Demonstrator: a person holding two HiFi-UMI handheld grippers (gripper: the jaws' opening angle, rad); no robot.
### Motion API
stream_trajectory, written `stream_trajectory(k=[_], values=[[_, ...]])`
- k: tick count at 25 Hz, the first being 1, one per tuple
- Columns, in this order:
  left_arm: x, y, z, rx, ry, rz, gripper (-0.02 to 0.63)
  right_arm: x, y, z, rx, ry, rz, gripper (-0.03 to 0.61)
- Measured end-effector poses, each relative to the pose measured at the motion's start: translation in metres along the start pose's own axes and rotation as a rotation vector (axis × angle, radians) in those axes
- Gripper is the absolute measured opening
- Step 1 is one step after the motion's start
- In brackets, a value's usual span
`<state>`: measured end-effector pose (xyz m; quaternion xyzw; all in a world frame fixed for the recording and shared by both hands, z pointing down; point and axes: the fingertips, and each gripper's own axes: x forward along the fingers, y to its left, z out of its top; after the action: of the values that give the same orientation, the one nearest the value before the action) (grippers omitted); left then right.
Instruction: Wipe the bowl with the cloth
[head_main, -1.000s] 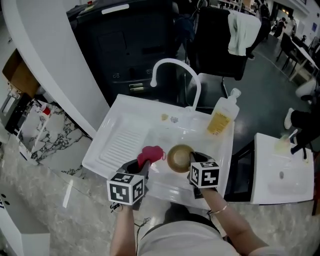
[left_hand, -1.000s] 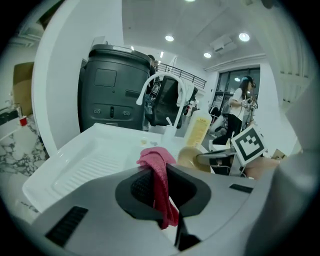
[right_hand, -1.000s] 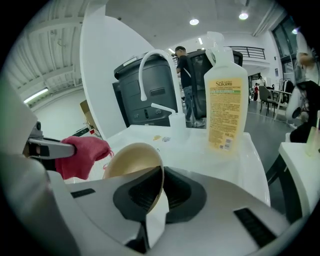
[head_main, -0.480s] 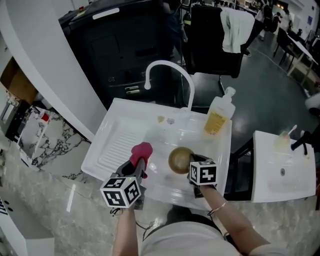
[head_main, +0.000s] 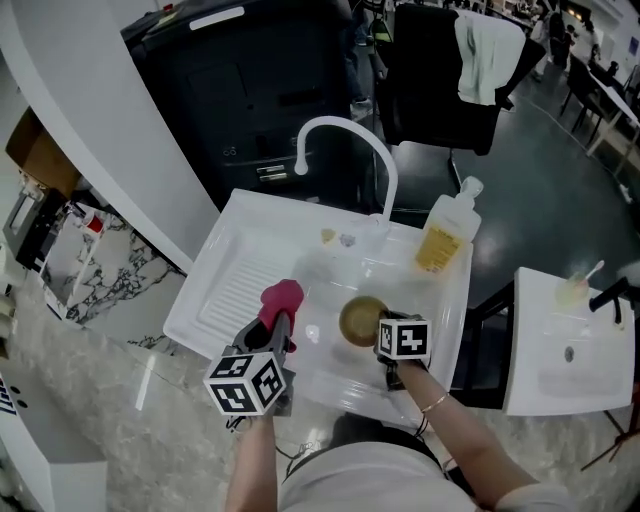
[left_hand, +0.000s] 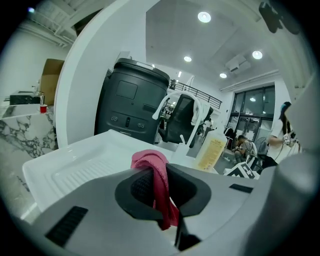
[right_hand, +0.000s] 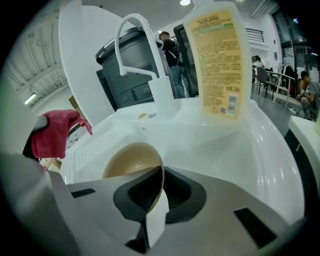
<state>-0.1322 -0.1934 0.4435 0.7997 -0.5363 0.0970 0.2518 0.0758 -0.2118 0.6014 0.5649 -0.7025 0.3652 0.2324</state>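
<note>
bowl (head_main: 360, 318) near rim hidden behind right gripper (head_main: 387, 328); bottle (right_hand: 216, 60) top cut off by frame edge.

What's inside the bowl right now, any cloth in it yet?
Nothing visible: the bowl shows bare tan inside. The cloth hangs in the left gripper, outside it. The right gripper, shut on the rim, covers the bowl's near lower part.

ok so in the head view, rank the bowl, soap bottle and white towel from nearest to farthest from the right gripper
1. bowl, held in the right gripper.
2. soap bottle, back right corner of the sink.
3. white towel, draped on the chair beyond the sink.
</note>
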Motion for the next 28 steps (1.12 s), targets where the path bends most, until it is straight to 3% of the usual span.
stream_trajectory(k=[14, 28], values=[[0.000, 0.031, -0.005, -0.073, -0.023, 0.099, 0.043, 0.072, -0.007, -0.033, 0.019, 0.115, 0.016, 0.017], [-0.004, 0.051, -0.017, -0.114, -0.010, 0.141, 0.043, 0.103, -0.014, -0.065, 0.073, 0.196, 0.008, 0.017]])
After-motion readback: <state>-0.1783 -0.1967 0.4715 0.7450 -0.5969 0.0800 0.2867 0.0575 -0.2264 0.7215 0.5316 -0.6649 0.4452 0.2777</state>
